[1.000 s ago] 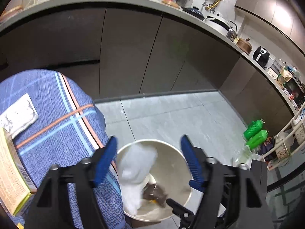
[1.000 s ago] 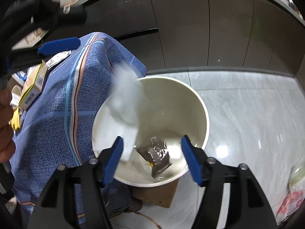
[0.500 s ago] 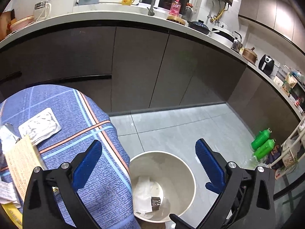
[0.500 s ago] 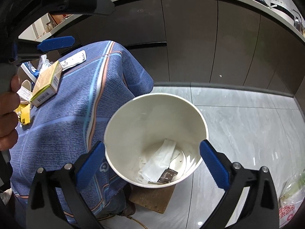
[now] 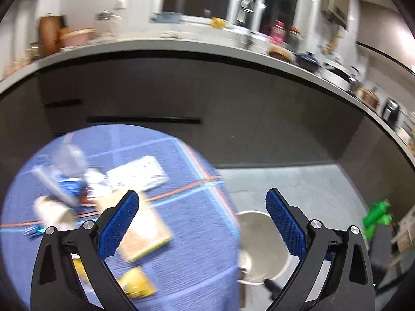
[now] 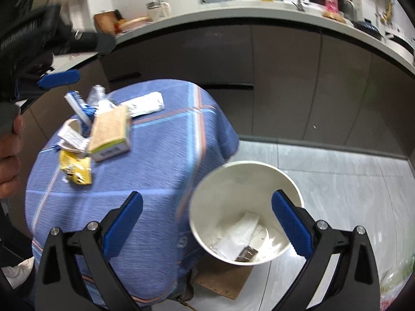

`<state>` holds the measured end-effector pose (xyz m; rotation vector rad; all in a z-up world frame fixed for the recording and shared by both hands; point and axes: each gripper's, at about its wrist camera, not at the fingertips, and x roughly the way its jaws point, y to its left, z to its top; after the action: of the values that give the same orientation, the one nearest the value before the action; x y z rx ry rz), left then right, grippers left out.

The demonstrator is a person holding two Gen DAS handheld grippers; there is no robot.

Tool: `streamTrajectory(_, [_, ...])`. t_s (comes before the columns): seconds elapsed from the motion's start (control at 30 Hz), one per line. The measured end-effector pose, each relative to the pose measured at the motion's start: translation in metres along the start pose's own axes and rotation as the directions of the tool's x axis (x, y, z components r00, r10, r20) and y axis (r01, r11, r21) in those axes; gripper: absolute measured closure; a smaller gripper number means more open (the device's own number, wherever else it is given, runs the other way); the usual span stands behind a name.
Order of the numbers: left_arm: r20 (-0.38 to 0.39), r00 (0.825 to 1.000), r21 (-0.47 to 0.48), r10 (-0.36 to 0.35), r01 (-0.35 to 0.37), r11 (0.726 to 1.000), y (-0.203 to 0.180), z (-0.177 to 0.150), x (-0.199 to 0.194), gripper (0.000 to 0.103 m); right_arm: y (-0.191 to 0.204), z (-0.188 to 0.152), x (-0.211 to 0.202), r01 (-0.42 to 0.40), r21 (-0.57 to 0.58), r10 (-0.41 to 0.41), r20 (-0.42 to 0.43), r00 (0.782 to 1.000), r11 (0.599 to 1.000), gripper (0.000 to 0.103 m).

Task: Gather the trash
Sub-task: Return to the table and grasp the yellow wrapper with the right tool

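The near half of the table (image 6: 160,181) was bare blue cloth, so a tool could pass there freely; the far left part was crowded: a cardboard box (image 6: 110,132), a yellow wrapper (image 6: 76,167), a paper cup (image 6: 74,127) and a white packet (image 6: 145,106) lay close together; the white bin (image 6: 207,189) stood just beside the table edge on the floor, its mouth open from above; dark cabinets (image 6: 285,77) closed the far side.

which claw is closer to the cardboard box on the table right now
Left. The left claw hangs over the cardboard box; the right claw sits back between the table edge and the bin.
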<state>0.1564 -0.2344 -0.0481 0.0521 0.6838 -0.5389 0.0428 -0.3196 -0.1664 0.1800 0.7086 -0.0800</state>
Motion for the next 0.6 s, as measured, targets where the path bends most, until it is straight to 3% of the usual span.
streamTrajectory(0.3, [-0.014,0.985,-0.123,0.171,-0.172,0.977,0.087,-0.03,-0.065,0.008,0.054,0.013,-0.012,-0.112,-0.086,0.114,0.024,0.993,0.99,0.003])
streamTrajectory(0.4, [-0.035,0.979,-0.151,0.203,-0.206,0.967,0.113,-0.045,-0.081,0.008,0.074,0.015,-0.013,-0.182,-0.111,0.185,0.024,0.982,0.977,0.003])
streamTrajectory(0.47, [-0.049,0.977,-0.17,0.208,-0.214,0.962,0.128,-0.051,-0.089,0.008,0.09,0.015,-0.009,-0.265,-0.134,0.267,-0.004,0.964,0.955,0.003])
streamTrajectory(0.6, [-0.079,0.975,-0.2,0.209,-0.221,0.955,0.153,-0.063,-0.102,0.008,0.118,0.013,-0.003,-0.3,-0.188,0.302,-0.017,0.953,0.935,0.003])
